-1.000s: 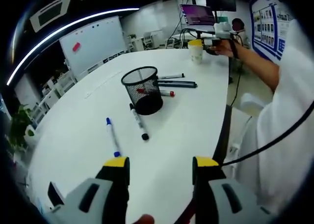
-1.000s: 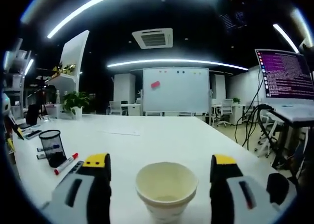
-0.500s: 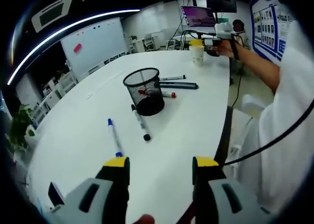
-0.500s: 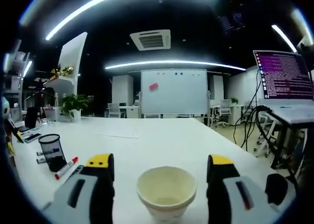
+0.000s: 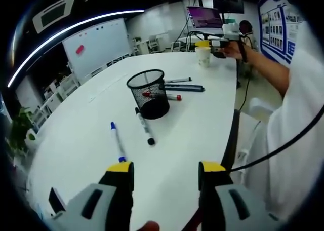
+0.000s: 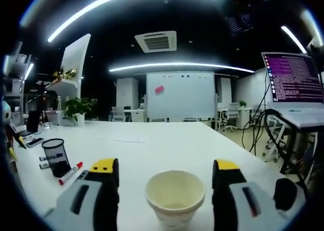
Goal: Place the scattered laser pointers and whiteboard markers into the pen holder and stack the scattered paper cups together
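Observation:
In the left gripper view a black mesh pen holder (image 5: 149,93) stands mid-table. A blue-capped marker (image 5: 117,141) and a black marker (image 5: 144,125) lie in front of it. A red-capped marker (image 5: 172,96), a dark pointer (image 5: 183,87) and another marker (image 5: 177,80) lie behind it. My left gripper (image 5: 166,170) is open over bare table. Far off, the right gripper (image 5: 217,41) is at a paper cup (image 5: 204,55). In the right gripper view my right gripper (image 6: 165,166) is open, its jaws standing either side of the paper cup (image 6: 175,198) with small gaps. The pen holder (image 6: 56,157) and the red-capped marker (image 6: 70,172) sit at the left.
The white table (image 5: 86,129) curves away, with its edge (image 5: 230,135) close on the right. A person's white sleeve (image 5: 298,119) and a cable fill that side. A small dark device (image 5: 55,199) lies by my left jaw. A whiteboard (image 6: 180,93) and a lit screen (image 6: 296,79) stand beyond.
The right jaws have drawn slightly closer around the cup, and the right view has shifted a little. The left gripper and the markers have not moved.

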`<state>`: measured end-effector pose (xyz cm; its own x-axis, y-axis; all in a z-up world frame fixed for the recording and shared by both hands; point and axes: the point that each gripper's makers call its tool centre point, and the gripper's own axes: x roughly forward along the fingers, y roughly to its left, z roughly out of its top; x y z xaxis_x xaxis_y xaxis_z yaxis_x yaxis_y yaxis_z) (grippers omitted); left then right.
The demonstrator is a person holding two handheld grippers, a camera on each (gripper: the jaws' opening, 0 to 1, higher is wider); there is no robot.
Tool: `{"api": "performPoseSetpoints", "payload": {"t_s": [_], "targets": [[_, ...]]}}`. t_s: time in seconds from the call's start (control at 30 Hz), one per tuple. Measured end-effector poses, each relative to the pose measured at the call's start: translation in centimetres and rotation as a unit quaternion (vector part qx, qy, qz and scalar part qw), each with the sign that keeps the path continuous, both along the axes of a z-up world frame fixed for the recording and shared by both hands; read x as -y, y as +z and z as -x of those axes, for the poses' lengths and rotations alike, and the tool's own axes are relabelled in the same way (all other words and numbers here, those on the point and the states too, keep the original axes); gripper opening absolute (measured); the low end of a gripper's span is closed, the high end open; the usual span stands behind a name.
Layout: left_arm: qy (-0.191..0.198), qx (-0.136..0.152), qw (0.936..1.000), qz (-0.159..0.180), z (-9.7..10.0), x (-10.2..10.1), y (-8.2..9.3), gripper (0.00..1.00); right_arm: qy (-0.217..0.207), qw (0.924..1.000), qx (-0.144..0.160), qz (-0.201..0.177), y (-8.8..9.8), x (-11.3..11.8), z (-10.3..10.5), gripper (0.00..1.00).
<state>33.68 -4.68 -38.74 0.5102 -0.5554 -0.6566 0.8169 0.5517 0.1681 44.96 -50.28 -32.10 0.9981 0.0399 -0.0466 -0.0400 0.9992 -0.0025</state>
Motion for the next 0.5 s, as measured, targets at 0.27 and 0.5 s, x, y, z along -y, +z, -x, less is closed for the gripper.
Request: {"api": "performPoseSetpoints", "payload": {"t_s": [0.27,0.5], "targets": [[0.001,-0.001,1.0000,0.001,0.0,-0.2,-0.3,0.52,0.006,1.0000,0.003,0.002,0.3,-0.5,-0.1,0.74],[0.005,-0.001,1.0000,-0.001,-0.4,-1.0,-0.6,0.52,0.012,0.9999,0.005,0.003,0.5,-1.0,-0.2,0.74]]}}
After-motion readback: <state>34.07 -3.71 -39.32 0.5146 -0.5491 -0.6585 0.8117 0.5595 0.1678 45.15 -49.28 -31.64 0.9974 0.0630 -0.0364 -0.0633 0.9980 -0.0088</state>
